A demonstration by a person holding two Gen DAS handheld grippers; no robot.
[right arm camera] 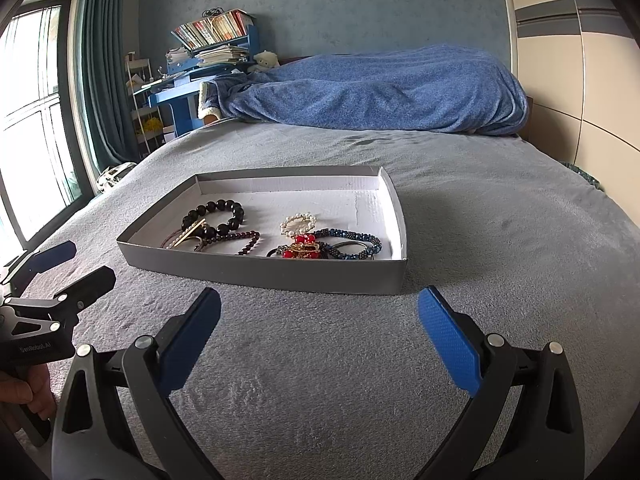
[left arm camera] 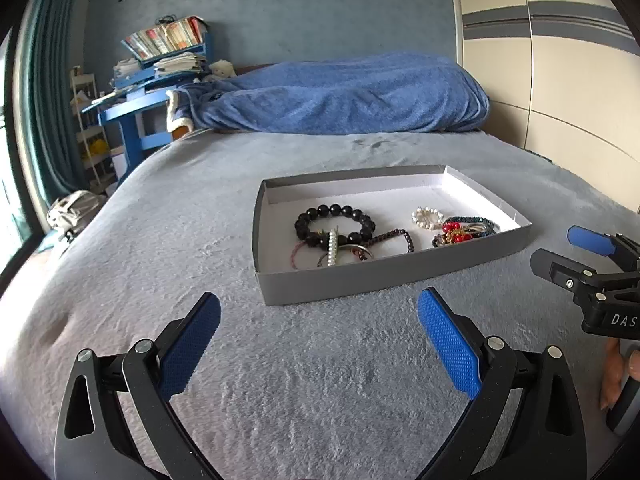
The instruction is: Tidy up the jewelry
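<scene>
Both grippers hover low over the grey bed (left arm camera: 280, 380), side by side, and neither one has hold of anything. The left gripper (left arm camera: 319, 320) has its blue pads (left arm camera: 450, 344) spread wide, nothing between them. Same story for the right gripper (right arm camera: 319, 318): fingers apart, empty, pointed at the tray.

And there's the tray (right arm camera: 264, 272), a shallow grey box with a white floor, sitting flat on the bed just ahead of both tools. From the left wrist view it's at about one o'clock; from the right wrist view, eleven o'clock.

Inside, the jewelry is all in a jumble. A black bead bracelet (left arm camera: 334, 220) lies toward the left end, with a pearl bar (left arm camera: 332, 248) across its near edge and a dark red bead strand (left arm camera: 394, 238) trailing off to its right. A small pearl ring (right arm camera: 298, 224) sits mid-tray. At the right end, a red cluster (right arm camera: 302, 250) tangles with a blue beaded bracelet (right arm camera: 352, 238), touching.

A blue blanket (right arm camera: 380, 88) is heaped at twelve o'clock, far end of the bed.
</scene>
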